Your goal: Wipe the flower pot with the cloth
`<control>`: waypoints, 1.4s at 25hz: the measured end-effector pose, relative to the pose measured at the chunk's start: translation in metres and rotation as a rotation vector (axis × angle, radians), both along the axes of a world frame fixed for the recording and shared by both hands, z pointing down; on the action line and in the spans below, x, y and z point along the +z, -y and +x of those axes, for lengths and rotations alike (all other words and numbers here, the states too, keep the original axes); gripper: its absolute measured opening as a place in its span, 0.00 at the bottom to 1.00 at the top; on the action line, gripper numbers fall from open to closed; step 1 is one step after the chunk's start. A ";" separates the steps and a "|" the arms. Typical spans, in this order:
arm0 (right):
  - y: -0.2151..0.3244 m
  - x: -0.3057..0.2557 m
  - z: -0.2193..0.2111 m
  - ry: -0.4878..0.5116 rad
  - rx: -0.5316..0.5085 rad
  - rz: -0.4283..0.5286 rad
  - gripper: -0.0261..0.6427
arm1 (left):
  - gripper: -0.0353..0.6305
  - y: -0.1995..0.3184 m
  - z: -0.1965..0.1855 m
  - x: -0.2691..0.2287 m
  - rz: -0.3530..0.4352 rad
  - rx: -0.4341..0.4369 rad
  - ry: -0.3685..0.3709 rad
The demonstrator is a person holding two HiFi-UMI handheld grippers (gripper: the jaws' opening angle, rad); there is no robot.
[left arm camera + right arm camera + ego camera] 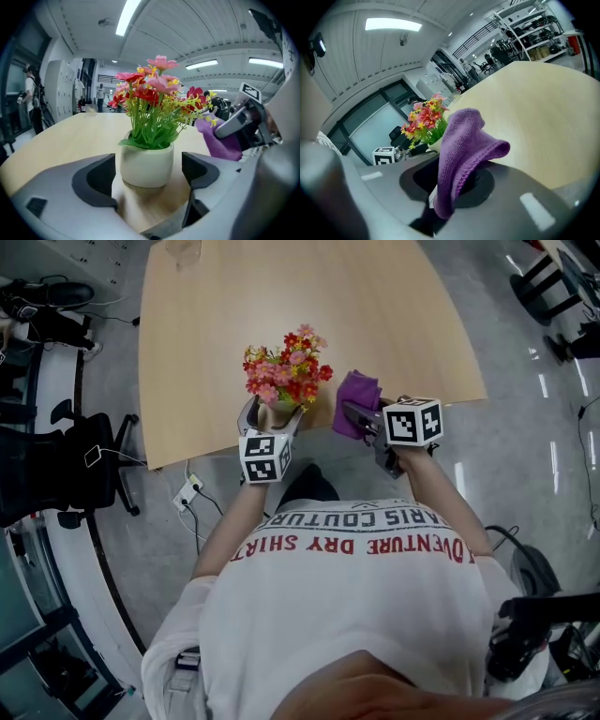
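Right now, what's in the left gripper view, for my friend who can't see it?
A white flower pot of pink, red and yellow flowers stands on a wooden table between the open jaws of the left claw, not touching them. A purple cloth shows at the right.

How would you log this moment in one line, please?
left gripper: jaws open around flower pot | right gripper: shut on cloth | flower pot: upright on table | wipe: not started
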State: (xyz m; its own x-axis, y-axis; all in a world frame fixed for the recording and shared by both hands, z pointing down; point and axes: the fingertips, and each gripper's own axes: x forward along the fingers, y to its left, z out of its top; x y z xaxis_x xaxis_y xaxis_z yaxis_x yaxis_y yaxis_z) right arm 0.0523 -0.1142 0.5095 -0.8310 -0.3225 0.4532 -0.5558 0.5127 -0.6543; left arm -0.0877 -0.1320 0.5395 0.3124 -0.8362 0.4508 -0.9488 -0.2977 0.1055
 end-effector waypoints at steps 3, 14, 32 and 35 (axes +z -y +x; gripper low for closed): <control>-0.015 -0.002 0.010 -0.007 -0.006 0.006 0.11 | 0.70 0.005 -0.003 0.000 0.010 -0.103 0.030; -0.032 -0.006 0.037 -0.016 0.036 0.019 0.11 | 0.69 0.023 -0.001 0.011 -0.009 -0.287 0.101; -0.013 -0.001 0.003 0.028 -0.007 -0.028 0.11 | 0.67 0.021 -0.002 0.006 0.013 0.063 0.080; 0.006 0.007 -0.015 0.063 -0.011 -0.057 0.11 | 0.67 0.025 -0.005 0.013 -0.012 0.188 0.082</control>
